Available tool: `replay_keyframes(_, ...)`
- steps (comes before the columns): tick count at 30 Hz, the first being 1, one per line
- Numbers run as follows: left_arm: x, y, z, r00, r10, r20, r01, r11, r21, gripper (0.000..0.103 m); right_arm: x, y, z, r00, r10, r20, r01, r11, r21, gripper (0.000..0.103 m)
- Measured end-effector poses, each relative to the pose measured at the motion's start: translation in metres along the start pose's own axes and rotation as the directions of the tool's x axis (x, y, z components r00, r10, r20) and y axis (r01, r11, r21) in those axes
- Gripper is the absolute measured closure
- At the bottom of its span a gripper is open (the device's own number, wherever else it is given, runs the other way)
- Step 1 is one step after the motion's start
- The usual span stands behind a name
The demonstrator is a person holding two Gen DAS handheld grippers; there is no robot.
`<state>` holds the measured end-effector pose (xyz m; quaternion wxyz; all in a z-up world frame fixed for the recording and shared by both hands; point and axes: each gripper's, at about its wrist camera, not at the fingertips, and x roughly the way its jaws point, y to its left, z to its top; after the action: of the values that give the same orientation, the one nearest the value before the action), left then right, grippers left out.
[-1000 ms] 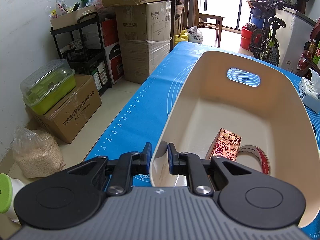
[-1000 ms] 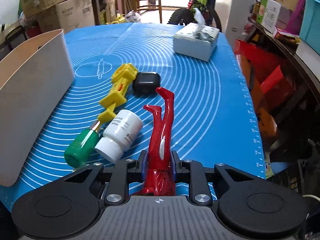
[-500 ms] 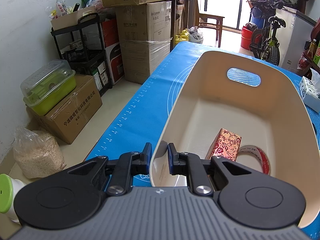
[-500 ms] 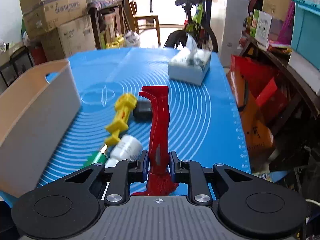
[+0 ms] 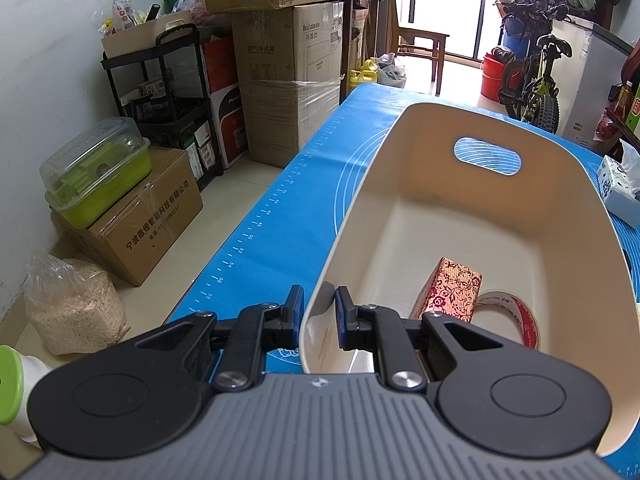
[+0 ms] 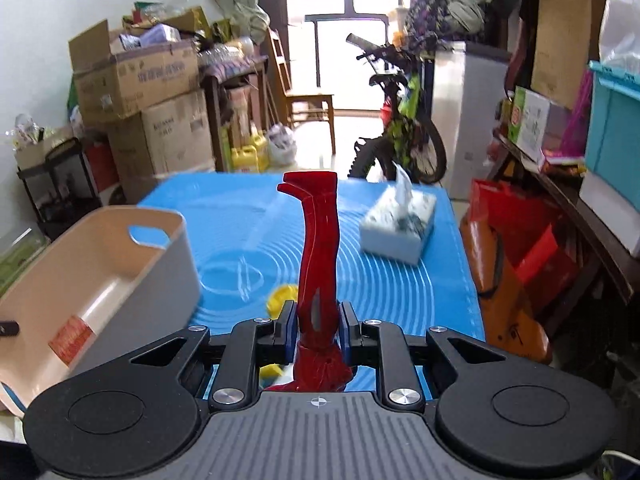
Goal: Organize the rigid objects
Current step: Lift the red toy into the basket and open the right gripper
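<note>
My left gripper (image 5: 316, 316) is shut on the near rim of the cream plastic basket (image 5: 400, 152), one pad outside the wall and one inside. Inside the basket lie a red floral box (image 5: 450, 292) and a roll of tape (image 5: 516, 316). My right gripper (image 6: 317, 326) is shut on a red figurine's legs (image 6: 318, 240), held up above the blue mat (image 6: 400, 280) with the feet pointing away. The basket (image 6: 100, 264) stands to its left. A yellow toy (image 6: 282, 296) shows partly behind the fingers; the other items on the mat are hidden.
A tissue box (image 6: 398, 228) sits on the mat at the far right. Cardboard boxes (image 5: 288, 80), a black shelf cart (image 5: 160, 100) and a green lidded container (image 5: 96, 176) line the floor left of the table. A bicycle (image 6: 400, 120) stands beyond the table's far end.
My right gripper has risen and tilted up with the red legs, lifting them off the mat; the bottle and other items dropped out of its view. The left gripper has not moved.
</note>
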<state>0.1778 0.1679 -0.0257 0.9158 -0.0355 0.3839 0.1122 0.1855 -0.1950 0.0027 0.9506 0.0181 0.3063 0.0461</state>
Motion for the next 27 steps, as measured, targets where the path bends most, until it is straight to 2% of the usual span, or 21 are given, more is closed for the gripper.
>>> replay_keyframes(7,0.0,-0.001,0.0,1.0,0.002,0.0,-0.002,1.0,0.003,0.084,-0.003,0.036,0.023,0.996,0.059,0.062,-0.057,0.998,-0.027,0.072)
replay_keyframes(14,0.001,-0.001,0.0,1.0,0.0,-0.001,0.0,1.0,-0.001,0.084,0.001,0.085,0.039,0.983,0.155,0.099,-0.15,0.987,-0.053,0.072)
replay_keyframes(20,0.001,-0.003,0.0,1.0,-0.003,-0.005,0.003,1.0,-0.003,0.085,0.01,0.131,0.04,0.97,0.229,0.083,-0.223,0.972,-0.076,0.072)
replay_keyframes(27,0.001,-0.002,0.001,1.0,-0.007,-0.007,0.007,1.0,-0.008,0.085,0.022,0.181,0.032,0.965,0.258,0.038,-0.251,0.959,-0.129,0.072)
